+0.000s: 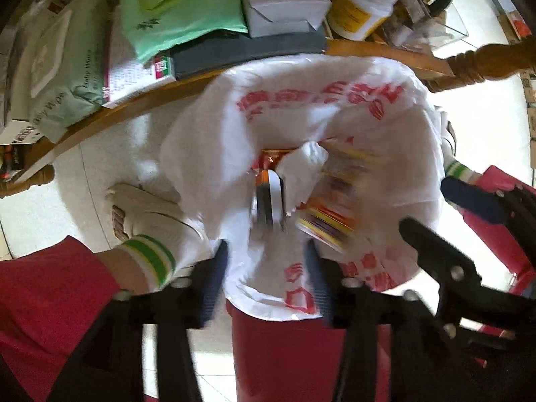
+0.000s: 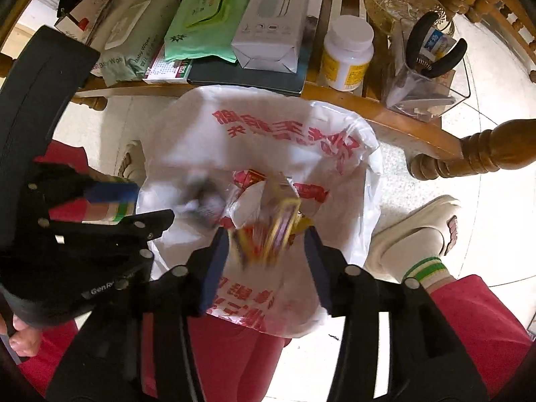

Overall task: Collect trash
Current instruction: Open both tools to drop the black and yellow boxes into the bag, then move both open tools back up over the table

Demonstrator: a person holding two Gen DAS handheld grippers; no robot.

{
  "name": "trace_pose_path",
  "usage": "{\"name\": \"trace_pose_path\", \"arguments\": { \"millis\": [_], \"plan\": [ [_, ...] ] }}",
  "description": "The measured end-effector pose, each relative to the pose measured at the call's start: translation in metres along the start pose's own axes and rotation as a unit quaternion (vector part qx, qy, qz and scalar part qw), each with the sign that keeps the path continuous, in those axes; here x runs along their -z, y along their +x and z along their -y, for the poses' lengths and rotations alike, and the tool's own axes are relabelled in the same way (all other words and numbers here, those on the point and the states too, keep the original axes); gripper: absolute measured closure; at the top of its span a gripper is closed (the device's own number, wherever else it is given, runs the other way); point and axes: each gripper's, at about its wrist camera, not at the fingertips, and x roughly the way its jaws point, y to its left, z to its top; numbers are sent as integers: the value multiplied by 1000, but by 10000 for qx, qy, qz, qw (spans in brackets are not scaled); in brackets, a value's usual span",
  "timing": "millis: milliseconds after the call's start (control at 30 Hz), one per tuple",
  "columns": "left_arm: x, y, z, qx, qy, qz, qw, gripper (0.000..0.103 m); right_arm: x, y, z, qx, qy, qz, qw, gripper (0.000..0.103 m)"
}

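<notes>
Both tools hang over a white plastic bag (image 1: 301,107) lining a red bin (image 1: 301,351) beside a cluttered wooden desk (image 1: 368,52) — jaws apart, gripping nothing. Below the left tool (image 1: 266,251) a blurred tape roll (image 1: 268,202) lies inside the bag; below the right tool (image 2: 268,248), a blurred yellow-and-red wrapper (image 2: 278,224).

Both wrist views downward, close, sharing bag (image 1: 301,107)

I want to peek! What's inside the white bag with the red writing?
Inside the white bag there's a crumpled white paper, a blurry white and orange thing, and a blurry yellow and red packet. Whatever lies under them at the bottom is covered.
</notes>
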Motion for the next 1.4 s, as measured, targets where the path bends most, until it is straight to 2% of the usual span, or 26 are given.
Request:
{"name": "trace_pose_path", "arguments": {
  "millis": [667, 900, 1067, 1200, 1300, 1400],
  "plan": [
    [3, -12, 0, -278, 74, 145, 9995, 38, 4, -10, -2, -31, 66, 62, 10000, 51],
    [11, -33, 1, -306, 167, 365, 9987, 27, 13, -33, 0, -35, 205, 251, 9995, 39],
    [26, -64, 8, -462, 381, 741, 9954, 25, 24, -64, -7, -97, 203, 521, 9984, 35],
    [46, -97, 16, -709, 681, 1154, 9884, 23, 34, -89, -16, -134, 120, 711, 9973, 33],
    [56, -122, 19, -671, 821, 1345, 9852, 23, 42, -115, -23, -169, 65, 922, 9956, 24],
    [68, -151, 20, -544, 984, 1533, 9818, 22, 50, -147, -27, -198, 7, 1159, 9931, 21]
  ]
}}
